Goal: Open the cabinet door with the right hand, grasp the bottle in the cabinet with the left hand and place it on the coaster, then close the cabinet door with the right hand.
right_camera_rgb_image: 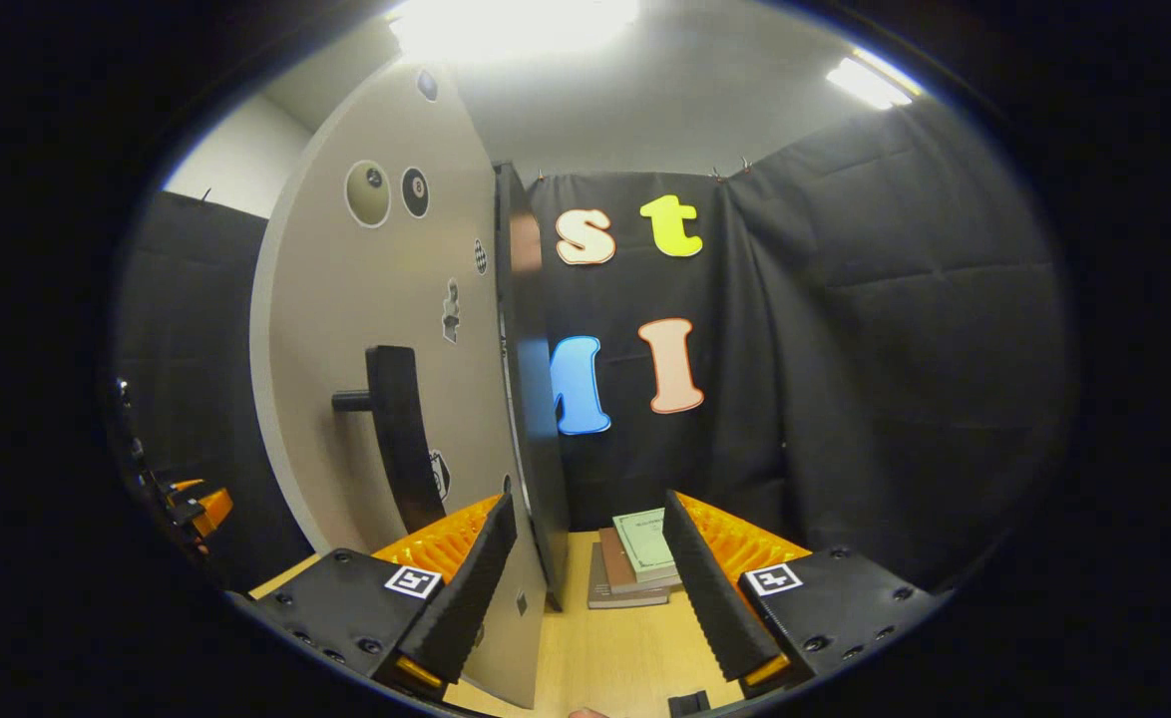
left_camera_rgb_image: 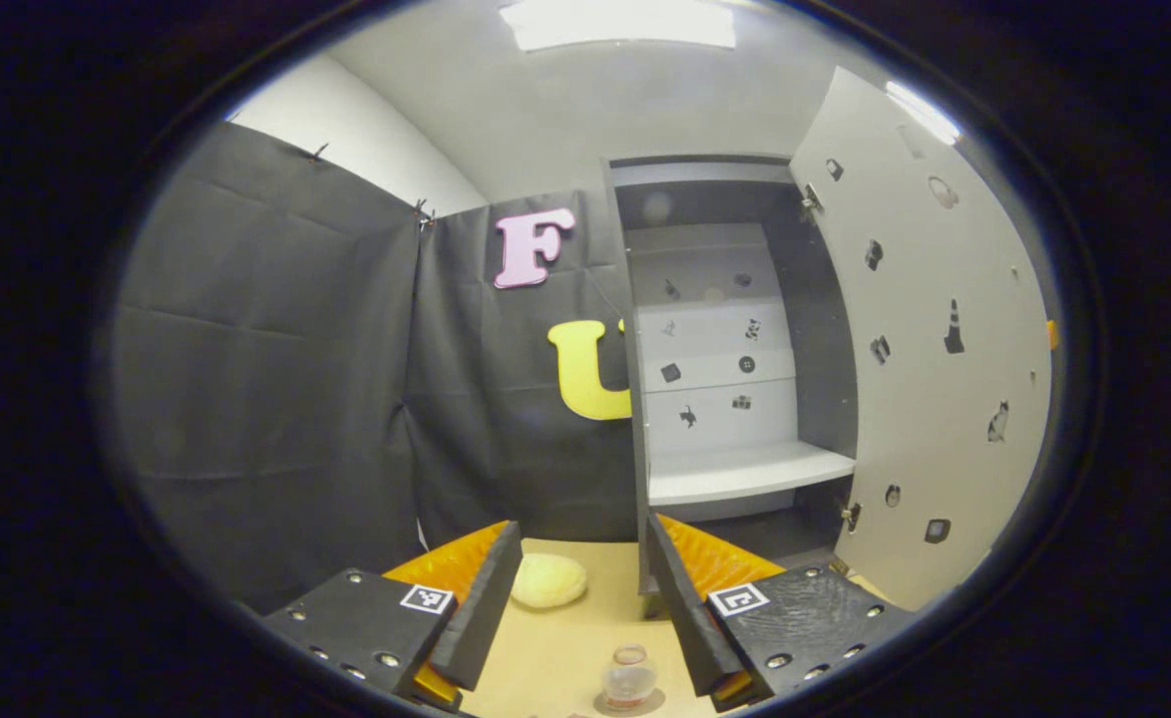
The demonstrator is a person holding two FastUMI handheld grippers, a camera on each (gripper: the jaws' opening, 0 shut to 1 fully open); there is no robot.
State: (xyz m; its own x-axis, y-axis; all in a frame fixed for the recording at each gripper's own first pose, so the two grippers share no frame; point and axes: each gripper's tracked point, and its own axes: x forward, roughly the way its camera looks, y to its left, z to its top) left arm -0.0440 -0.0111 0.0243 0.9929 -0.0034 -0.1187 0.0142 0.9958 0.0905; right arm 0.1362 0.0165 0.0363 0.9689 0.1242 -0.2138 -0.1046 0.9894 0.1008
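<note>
the small clear bottle (left_camera_rgb_image: 629, 676) stands upright on a round coaster (left_camera_rgb_image: 657, 703) on the tan wooden table (left_camera_rgb_image: 556, 648), between the left gripper (left_camera_rgb_image: 576, 623)'s wide-spread, empty fingers. behind it the pale cabinet door (left_camera_rgb_image: 930, 379) hangs open. the right gripper (right_camera_rgb_image: 585, 598), likewise parted and empty, faces that door's edge beside its black handle (right_camera_rgb_image: 398, 429).

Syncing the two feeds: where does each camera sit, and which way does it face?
Left gripper view: rides the left gripper, facing the open cabinet; own two fingers spread, bottle on a coaster between them.
Right gripper view: rides the right gripper, facing the door's outer face and handle, books beyond; own fingers spread.
Shared: the cabinet door, seen from opposite faces, and the wooden tabletop.
</note>
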